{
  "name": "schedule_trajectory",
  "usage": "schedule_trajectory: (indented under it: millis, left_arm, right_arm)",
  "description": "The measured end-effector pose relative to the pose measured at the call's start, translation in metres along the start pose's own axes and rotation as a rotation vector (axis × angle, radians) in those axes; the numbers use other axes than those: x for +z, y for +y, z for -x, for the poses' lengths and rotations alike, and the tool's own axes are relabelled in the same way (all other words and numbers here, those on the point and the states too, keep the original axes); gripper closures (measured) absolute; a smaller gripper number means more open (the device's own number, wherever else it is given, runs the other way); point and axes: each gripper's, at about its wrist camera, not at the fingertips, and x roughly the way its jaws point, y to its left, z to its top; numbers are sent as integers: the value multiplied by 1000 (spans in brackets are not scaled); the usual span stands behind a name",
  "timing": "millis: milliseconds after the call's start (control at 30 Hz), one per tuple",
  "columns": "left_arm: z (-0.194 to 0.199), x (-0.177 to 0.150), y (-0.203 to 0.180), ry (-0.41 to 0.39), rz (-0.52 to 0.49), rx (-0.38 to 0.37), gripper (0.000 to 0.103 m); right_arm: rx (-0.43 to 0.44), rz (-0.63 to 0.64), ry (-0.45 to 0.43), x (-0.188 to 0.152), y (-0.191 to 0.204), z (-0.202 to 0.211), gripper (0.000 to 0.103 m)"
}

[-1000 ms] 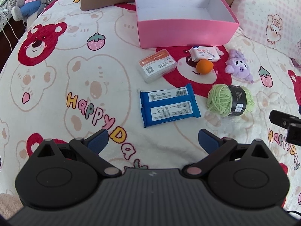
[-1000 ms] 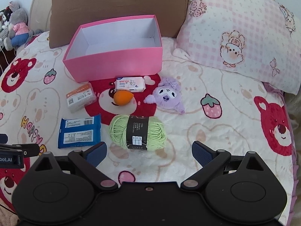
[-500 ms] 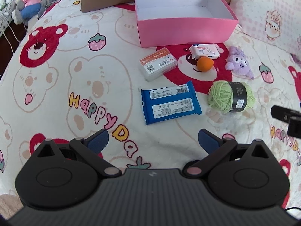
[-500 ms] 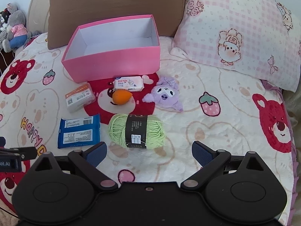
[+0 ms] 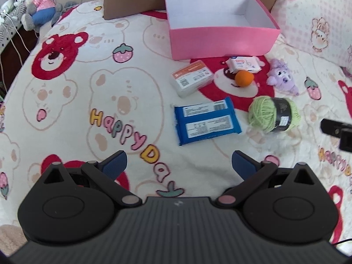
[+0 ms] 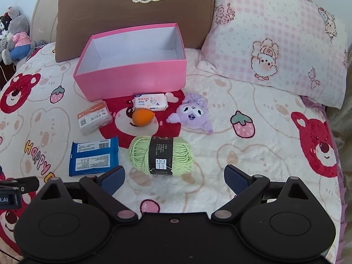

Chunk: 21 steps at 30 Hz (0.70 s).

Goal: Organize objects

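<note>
Six small objects lie on the bear-print bed blanket [image 6: 253,101], clustered in front of an open pink cardboard box [image 6: 132,74] that sits toward the head edge of the bed, against a brown cushion [image 6: 132,11] and beside a pink checked pillow [image 6: 275,44]. Nearest the box are a white tissue pack [image 6: 150,102] and a clear plastic case with an orange label [image 6: 94,120]. An orange egg-shaped sponge [image 6: 142,117] rests just in front of the tissue pack, with a purple plush toy [image 6: 191,115] to its right. Closer to the foot edge lie a blue wipes packet [image 6: 94,156] and a green yarn ball with a black band [image 6: 161,155], side by side but apart. The box holds nothing.

The left tongs [image 5: 179,164] hover spread wide above the blanket, near the wipes packet, gripping nothing. The right tongs [image 6: 173,177] are likewise spread and empty, just short of the yarn ball.
</note>
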Motion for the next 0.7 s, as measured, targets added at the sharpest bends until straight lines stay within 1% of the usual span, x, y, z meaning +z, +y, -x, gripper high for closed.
schedule_trajectory:
  millis: [67,200,300,367,500,567,633,700]
  left_arm:
    - [-1,-2,2,6,-3,7,0]
    - [0,-4,8,11,9,-8,0]
    - [4,-3,11,4,7,-37,0]
    - [6,-1,13,1,4,-55,0]
    - [5,4,17,-3,-31,-25,0]
    - [1,8,20,11,-49,-26,0]
    - [-1,11,24,9,-51,-36,0]
    - [-3,14,27,-29,-57,-35,0]
  right_arm:
    - [-4,2,-3,0,1,2,5]
    - [-2,5,-3,-1,1,4,5]
    - [51,-6,18,1,2,5,5]
    - [64,0,20,3,4,7,5]
    - [58,28,14,8,10,9,5]
    - [75,33,-3,11,11,10,5]
    - [126,52,-43,15,12,13,5]
    - [174,76,-84,18,15,13,5]
